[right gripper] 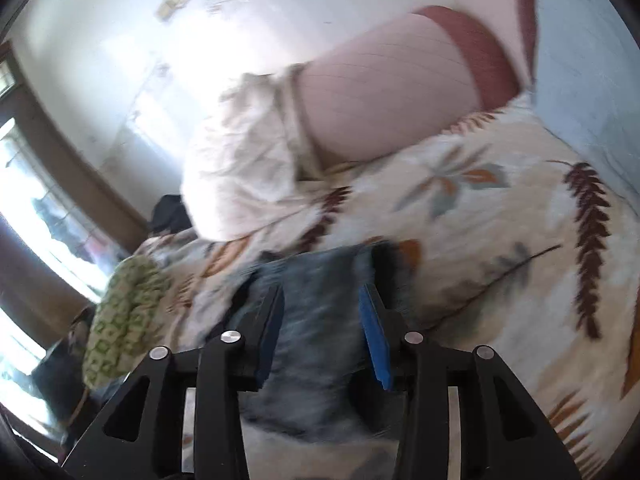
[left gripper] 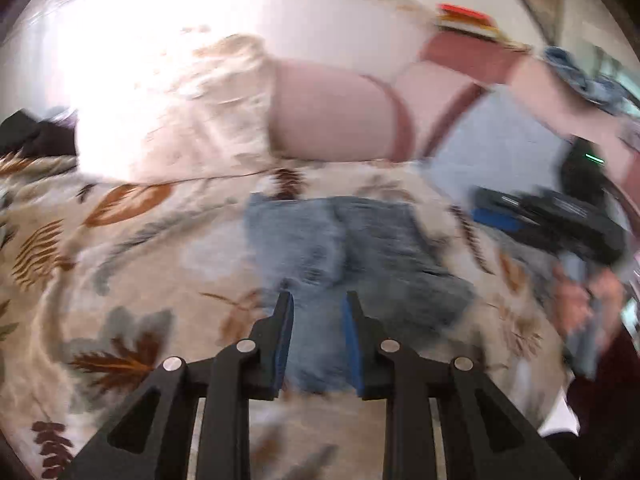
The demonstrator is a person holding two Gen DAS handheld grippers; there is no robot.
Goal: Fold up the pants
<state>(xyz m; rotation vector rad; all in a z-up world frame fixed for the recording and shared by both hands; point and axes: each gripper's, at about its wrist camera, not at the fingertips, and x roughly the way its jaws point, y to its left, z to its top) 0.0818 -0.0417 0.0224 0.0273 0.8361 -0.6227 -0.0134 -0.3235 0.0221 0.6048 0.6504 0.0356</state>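
Folded blue jeans (left gripper: 360,248) lie on a leaf-print bedspread (left gripper: 140,280). My left gripper (left gripper: 318,300) hovers over their near edge, its blue-padded jaws apart and the denim showing in the gap, not pinched. To the right, a hand (left gripper: 580,304) holds the right gripper (left gripper: 500,212) beside the jeans. In the right wrist view the right gripper (right gripper: 322,296) stands open above the jeans (right gripper: 316,344), which fill the space between and below its fingers. Both views are blurred.
A pink pillow (left gripper: 328,116) and a rumpled white one (left gripper: 192,120) lie beyond the jeans. More denim clothes (left gripper: 580,76) are piled at the far right. A green patterned cushion (right gripper: 120,320) sits at the bed's left edge near a bright window (right gripper: 24,200).
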